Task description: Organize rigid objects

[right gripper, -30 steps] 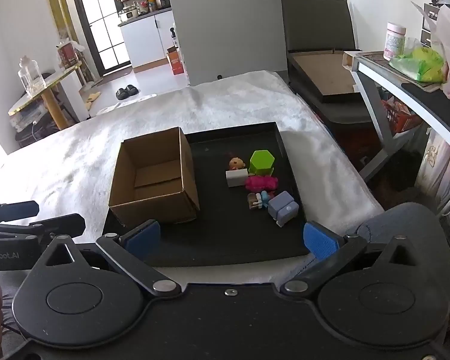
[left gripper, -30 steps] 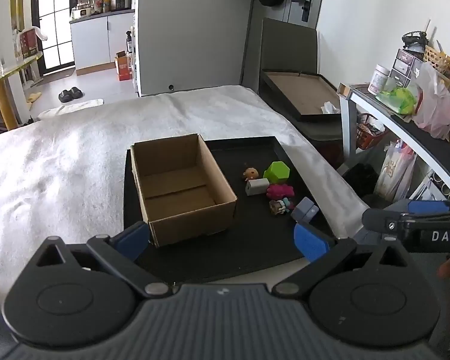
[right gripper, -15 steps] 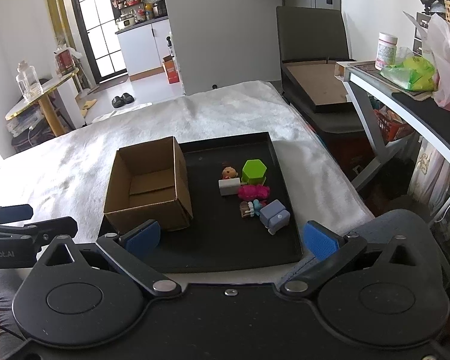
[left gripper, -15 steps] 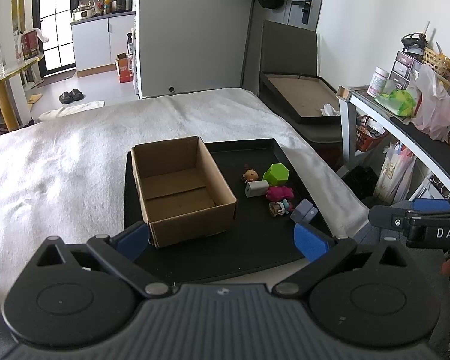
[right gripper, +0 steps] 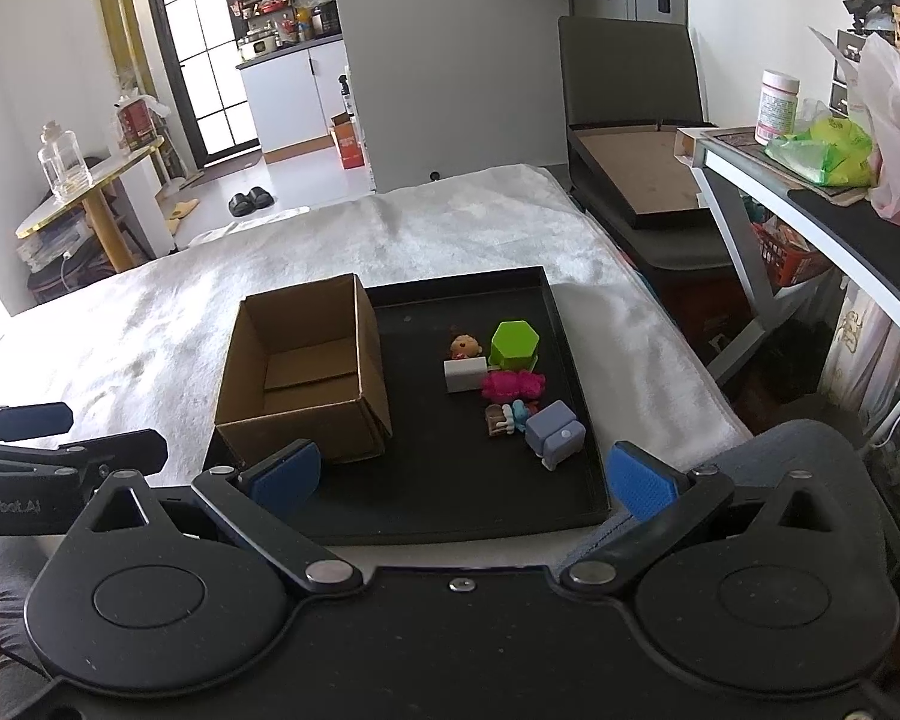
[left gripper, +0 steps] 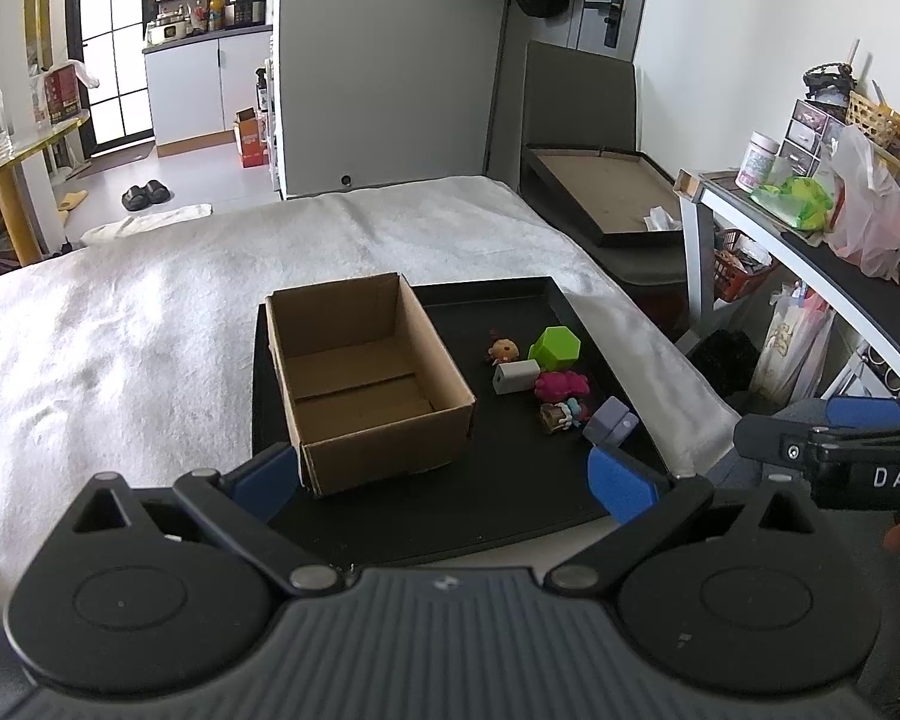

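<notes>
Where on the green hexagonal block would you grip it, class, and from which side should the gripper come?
Grip the green hexagonal block across two opposite flat side faces, coming from above. Its hexagon face points up, and the white block and pink toy crowd its near side, so a level approach looks blocked. The open right gripper seems nearest.

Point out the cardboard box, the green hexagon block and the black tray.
cardboard box (right gripper: 306, 384), right wrist view, inside floor.
green hexagon block (right gripper: 515, 343), right wrist view, top face.
black tray (left gripper: 510, 486), left wrist view, bare floor.

Matt cardboard box (left gripper: 366, 378), matt black tray (left gripper: 510, 498), fuzzy white cloth (left gripper: 120, 330), glossy plastic toys (right gripper: 513, 387)
</notes>
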